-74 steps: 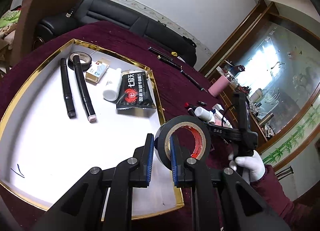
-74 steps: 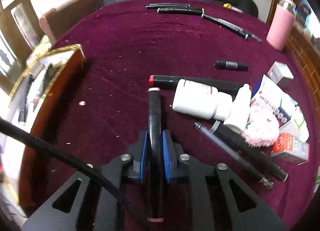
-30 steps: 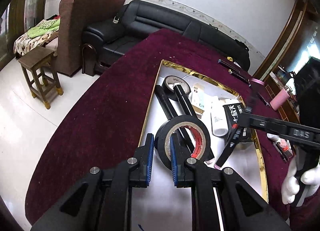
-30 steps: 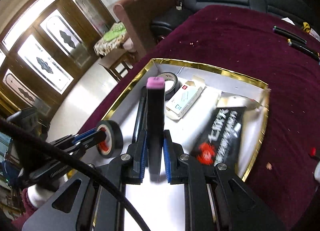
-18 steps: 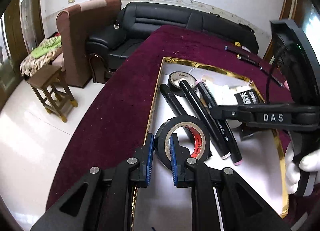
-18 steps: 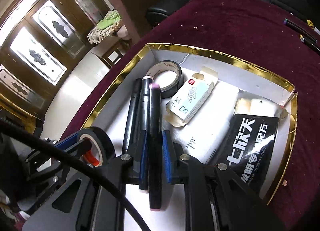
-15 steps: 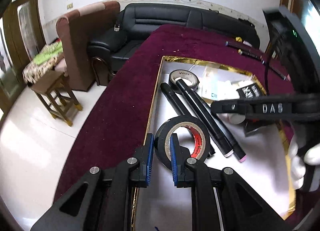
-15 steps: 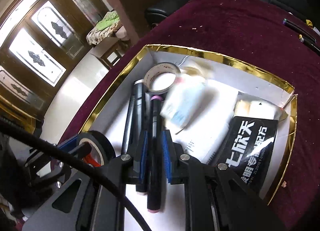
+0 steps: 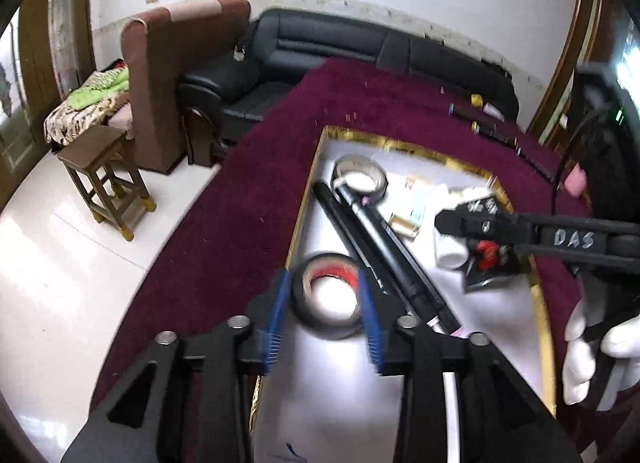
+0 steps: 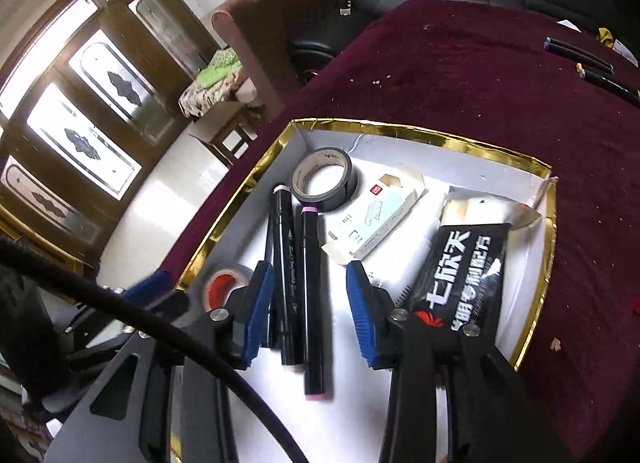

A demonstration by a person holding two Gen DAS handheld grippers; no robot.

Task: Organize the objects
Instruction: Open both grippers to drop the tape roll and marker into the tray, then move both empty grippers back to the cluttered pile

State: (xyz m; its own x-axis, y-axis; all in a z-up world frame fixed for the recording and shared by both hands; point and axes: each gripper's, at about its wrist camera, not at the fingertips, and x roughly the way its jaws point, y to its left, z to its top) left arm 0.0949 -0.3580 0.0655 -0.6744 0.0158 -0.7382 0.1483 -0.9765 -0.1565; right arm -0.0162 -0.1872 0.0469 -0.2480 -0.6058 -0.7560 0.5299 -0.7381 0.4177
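Inside the gold-rimmed tray [image 10: 460, 143], from left to right, a red-cored tape roll [image 9: 326, 295] was seen lying loose between the opening left gripper [image 9: 324, 317] jaws, then black markers [image 10: 288, 275], a pink-capped marker [image 10: 312, 295] released between the opening right gripper [image 10: 306, 311] jaws, a staple box [image 10: 380, 223] and a black packet [image 10: 464, 275].

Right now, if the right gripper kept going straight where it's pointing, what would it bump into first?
Probably the pink-capped marker lying between the right gripper's opening jaws, on the gold-edged tray's floor. Depth is hard to judge.
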